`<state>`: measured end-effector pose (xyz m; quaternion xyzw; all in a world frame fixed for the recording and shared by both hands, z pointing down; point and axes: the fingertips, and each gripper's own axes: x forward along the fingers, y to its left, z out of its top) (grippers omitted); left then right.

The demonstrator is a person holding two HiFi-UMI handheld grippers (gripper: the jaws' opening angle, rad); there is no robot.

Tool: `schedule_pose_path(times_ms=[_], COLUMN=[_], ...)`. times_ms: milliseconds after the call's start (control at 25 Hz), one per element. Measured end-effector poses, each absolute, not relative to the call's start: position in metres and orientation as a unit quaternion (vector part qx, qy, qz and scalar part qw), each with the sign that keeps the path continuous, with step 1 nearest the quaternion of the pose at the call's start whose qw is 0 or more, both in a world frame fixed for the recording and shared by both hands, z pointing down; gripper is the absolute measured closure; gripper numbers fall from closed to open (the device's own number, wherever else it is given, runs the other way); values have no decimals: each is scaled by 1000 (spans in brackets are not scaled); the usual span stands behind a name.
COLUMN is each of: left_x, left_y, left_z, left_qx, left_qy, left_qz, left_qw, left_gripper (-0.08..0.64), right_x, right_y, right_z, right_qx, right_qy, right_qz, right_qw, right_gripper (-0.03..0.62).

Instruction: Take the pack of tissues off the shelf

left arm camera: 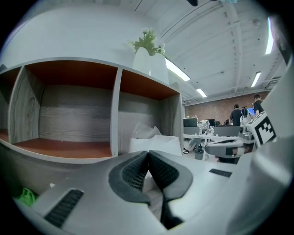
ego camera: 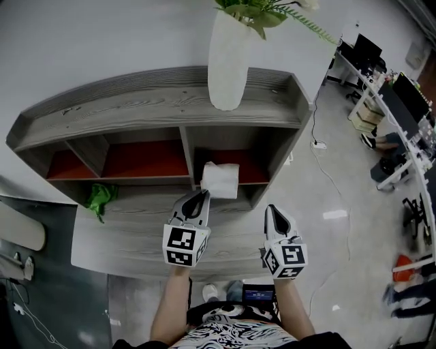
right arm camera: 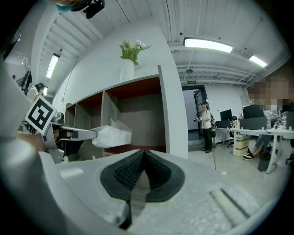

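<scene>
1. The shelf (ego camera: 157,102) is built of grey boards with a marked wood grain. A raised rim runs round its top board, and the floors of its compartments are faced in smooth red-brown.
2. In the head view the upper row is parted into compartments by upright grey boards.
3. A tall, smooth white vase (ego camera: 228,61) stands on the top board, above the right compartment (ego camera: 253,163). Leafy green stems (ego camera: 262,13) with pale blooms are held in it.
4. The pack of tissues (ego camera: 221,180) is white, soft and roughly rectangular. It is wrapped in a crinkled film that is gathered into a loose peak along the top.
5. The pack is held at the mouth of the right compartment. In the right gripper view, open space is seen between it and the red-brown floor below.
6. The left tool (ego camera: 204,196) is pressed together on the near edge of the pack. In the left gripper view its dark ribbed pads (left arm camera: 133,172) meet at the tips, and white wrapper is seen between them.
7. The right tool (ego camera: 271,211) is also pressed together, with nothing pinched between its ribbed pads. It is held in front of the shelf, to the right of the left tool and apart from the pack.
8. Both tools are cased in smooth pale plastic, and each carries a cube (ego camera: 184,247) printed with black-and-white square markers.
9. A crumpled bright green thing (ego camera: 101,196) lies on the lower board (ego camera: 136,238) of the shelf, at the left, well apart from the pack. What it is cannot be told.
</scene>
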<state>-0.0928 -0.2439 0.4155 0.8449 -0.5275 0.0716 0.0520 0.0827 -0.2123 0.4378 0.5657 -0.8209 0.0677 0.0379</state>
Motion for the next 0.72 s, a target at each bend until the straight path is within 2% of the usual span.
schedule_pose_path(times_ms=[240,720], left_x=[-100,-109], left_y=[-229,-211], left_z=[420,435], left_qx=[850,854], left_qy=[-521,-513], left_qz=[57,47], left_qw=[60,70], left_gripper=[554,554], right_x=[77,58], right_y=[-201,-188], right_z=[444,464], right_qx=[567,543], right_qy=[-819,-834], right_qz=[82,84], right_qw=[26,50], right_gripper=[588,588])
